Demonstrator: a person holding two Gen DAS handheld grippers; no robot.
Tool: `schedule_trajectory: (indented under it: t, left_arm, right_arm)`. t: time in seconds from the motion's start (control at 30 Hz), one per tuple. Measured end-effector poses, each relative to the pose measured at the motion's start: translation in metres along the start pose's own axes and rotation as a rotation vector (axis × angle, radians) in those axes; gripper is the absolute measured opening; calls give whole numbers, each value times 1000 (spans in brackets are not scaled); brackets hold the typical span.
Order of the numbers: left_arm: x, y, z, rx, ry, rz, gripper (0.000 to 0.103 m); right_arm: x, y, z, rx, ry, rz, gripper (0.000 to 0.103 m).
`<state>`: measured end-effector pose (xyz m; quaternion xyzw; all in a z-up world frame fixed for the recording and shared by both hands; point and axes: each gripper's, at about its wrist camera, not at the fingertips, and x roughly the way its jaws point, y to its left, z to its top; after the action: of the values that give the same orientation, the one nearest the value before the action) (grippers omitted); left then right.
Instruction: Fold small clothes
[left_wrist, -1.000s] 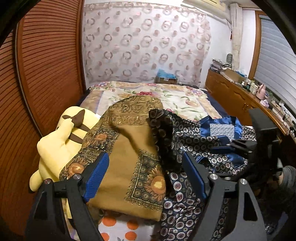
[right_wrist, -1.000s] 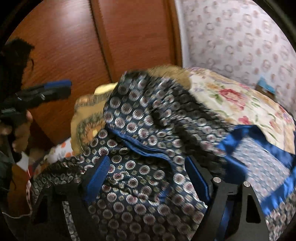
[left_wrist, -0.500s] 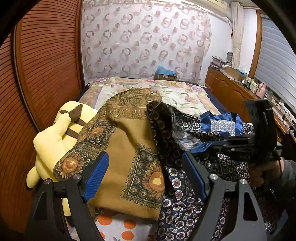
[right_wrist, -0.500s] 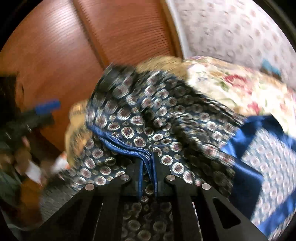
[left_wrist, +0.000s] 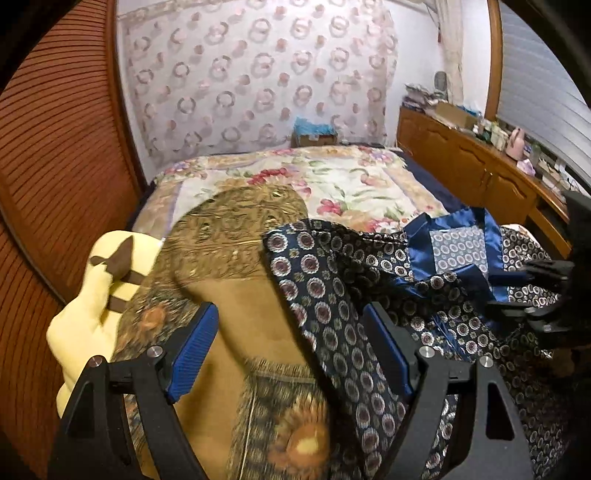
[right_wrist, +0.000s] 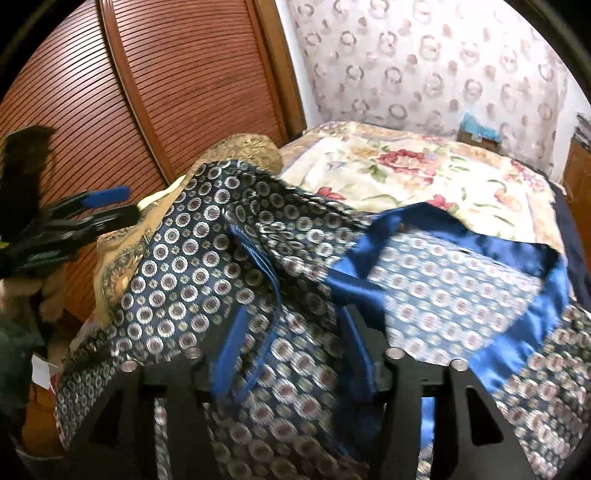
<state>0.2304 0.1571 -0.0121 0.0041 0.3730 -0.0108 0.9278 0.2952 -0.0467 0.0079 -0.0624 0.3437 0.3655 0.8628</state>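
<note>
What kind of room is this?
Most likely a bedroom: a bed with a floral bedspread, a slatted wooden wardrobe door beside it, and a low wooden dresser along the wall.

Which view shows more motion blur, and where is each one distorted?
Right wrist view: heavier blur, smearing the navy patterned cloth around the right tool. Left wrist view: blurred only low down, on the brown sunflower cloth. Both: fisheye bending, dark corners.

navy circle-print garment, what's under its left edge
Its left edge overlaps the mustard-brown sunflower-print cloth, which lies beside a pale yellow plush toy. The navy circle-print garment hides how far that cloth runs beneath it; the floral bedspread shows only beyond.
</note>
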Motion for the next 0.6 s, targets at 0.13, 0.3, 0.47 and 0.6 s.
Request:
schedule_trajectory:
  t: [0.13,0.3,0.47,0.6]
  left_arm:
    - [21,3,9,-10,49,-28,50]
    - [36,7,18,-25,83,-40,40]
    - [41,5,22,-12,91,-33,13]
    - [41,7,26,-12,83,-34,8]
  right_arm:
    - [-26,-15,-8,-1,-27,-87,58]
    - [-63,-58,-12,82,-35,-169,58]
    - [-56,-68,-5,137,-31,-87,58]
    - [-34,-55,8,132,-24,-4,58]
